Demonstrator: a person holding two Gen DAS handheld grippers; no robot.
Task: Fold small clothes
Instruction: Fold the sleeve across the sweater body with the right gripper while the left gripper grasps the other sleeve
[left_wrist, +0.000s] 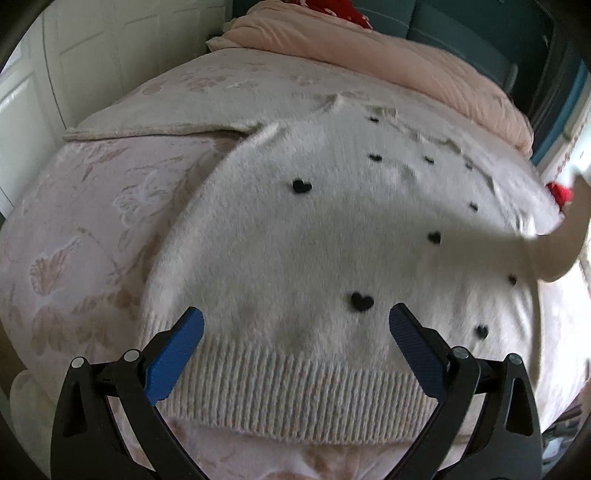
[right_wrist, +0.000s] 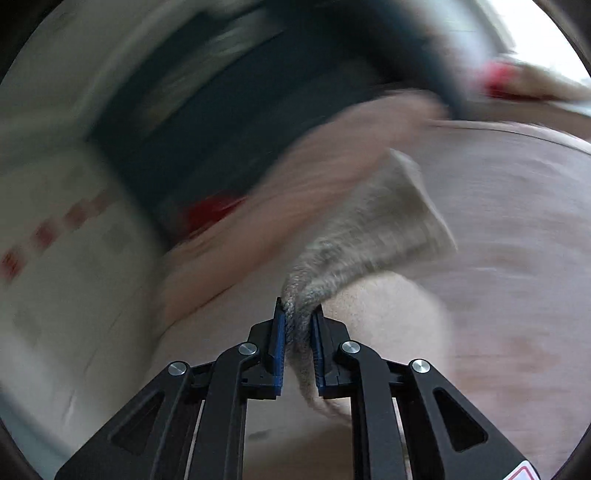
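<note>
A fuzzy white sweater (left_wrist: 303, 236) with small black hearts lies flat on the bed, its ribbed hem (left_wrist: 295, 391) toward me. My left gripper (left_wrist: 295, 325) is open, its blue pads (left_wrist: 173, 354) spread just above the hem, holding nothing. In the left wrist view one sleeve (left_wrist: 554, 251) is lifted off the bed at the right edge. My right gripper (right_wrist: 298, 325) is shut on that sleeve's ribbed cuff (right_wrist: 369, 236), which stretches away from the jaws. The right wrist view is heavily blurred.
The sweater rests on a pink bedspread (left_wrist: 81, 221) with a butterfly pattern. A folded pink duvet (left_wrist: 388, 55) lies at the far end. White cupboard doors (left_wrist: 74, 55) stand on the left. Something red (left_wrist: 557, 192) lies at the bed's right edge.
</note>
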